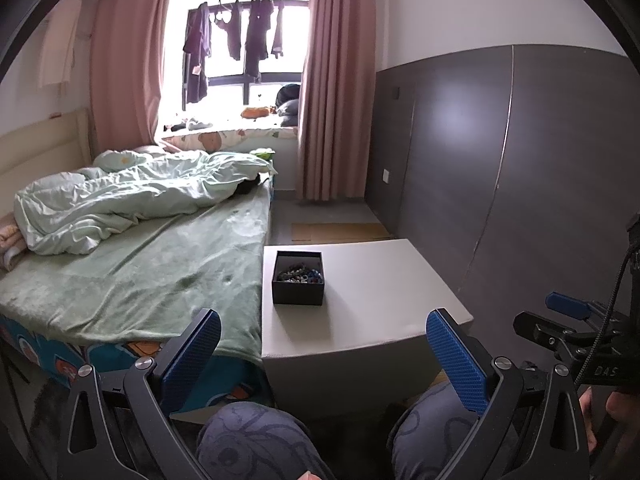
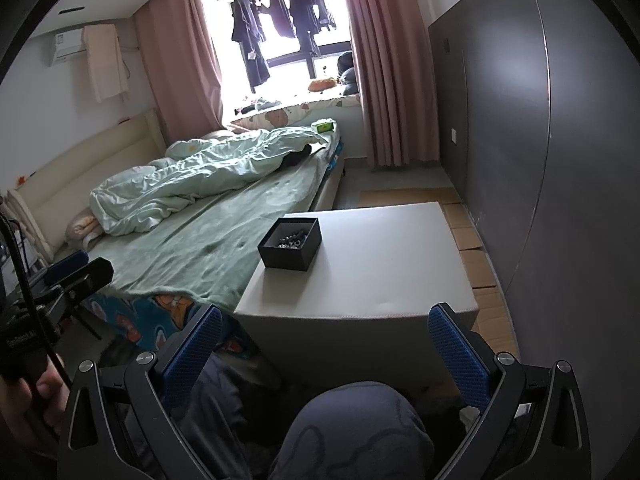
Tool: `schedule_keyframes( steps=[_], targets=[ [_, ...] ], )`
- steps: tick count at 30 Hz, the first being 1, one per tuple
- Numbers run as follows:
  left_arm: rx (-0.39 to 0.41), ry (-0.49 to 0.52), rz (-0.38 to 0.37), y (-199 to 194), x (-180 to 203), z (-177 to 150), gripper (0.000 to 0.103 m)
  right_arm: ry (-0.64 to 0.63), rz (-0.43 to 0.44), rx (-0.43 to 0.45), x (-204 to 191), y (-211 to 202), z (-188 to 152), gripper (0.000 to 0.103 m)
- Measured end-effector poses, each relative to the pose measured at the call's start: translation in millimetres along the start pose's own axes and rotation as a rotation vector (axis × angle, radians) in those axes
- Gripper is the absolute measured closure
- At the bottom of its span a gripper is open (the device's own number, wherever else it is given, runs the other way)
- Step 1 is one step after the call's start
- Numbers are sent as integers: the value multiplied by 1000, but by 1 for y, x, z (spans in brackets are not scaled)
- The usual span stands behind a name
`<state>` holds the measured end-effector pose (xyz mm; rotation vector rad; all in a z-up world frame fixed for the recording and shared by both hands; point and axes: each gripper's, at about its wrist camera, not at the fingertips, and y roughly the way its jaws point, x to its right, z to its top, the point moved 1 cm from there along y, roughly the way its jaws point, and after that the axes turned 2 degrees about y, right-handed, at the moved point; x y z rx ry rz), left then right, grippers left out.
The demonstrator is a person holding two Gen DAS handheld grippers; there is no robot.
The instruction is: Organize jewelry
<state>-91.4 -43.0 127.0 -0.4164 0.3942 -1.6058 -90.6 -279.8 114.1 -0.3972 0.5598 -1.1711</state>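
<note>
both grippers held wide open, nothing gripped: left gripper [image 1: 324, 344], right gripper [image 2: 326, 340], both short of the white table [image 1: 380, 280]. black box [image 1: 298, 278] with mixed jewelry [image 1: 300, 274] is seated on the tabletop's left side, beside the bed [image 1: 140, 272].

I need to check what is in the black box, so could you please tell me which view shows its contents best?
The left wrist view: it looks down into the black box, showing a pile of beads. The right wrist view sees the box at a lower angle, its near wall hiding part of the pile.
</note>
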Motion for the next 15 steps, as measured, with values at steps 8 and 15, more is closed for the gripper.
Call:
schedule_keyframes(
  steps=[8, 15],
  targets=[
    [-12, 2, -15, 10, -1, -1, 0, 5, -1, -13, 1, 6, -3, 0],
    [-26, 0, -13, 26, -3, -1, 0, 31, -10, -29, 7, 22, -1, 0]
  ],
)
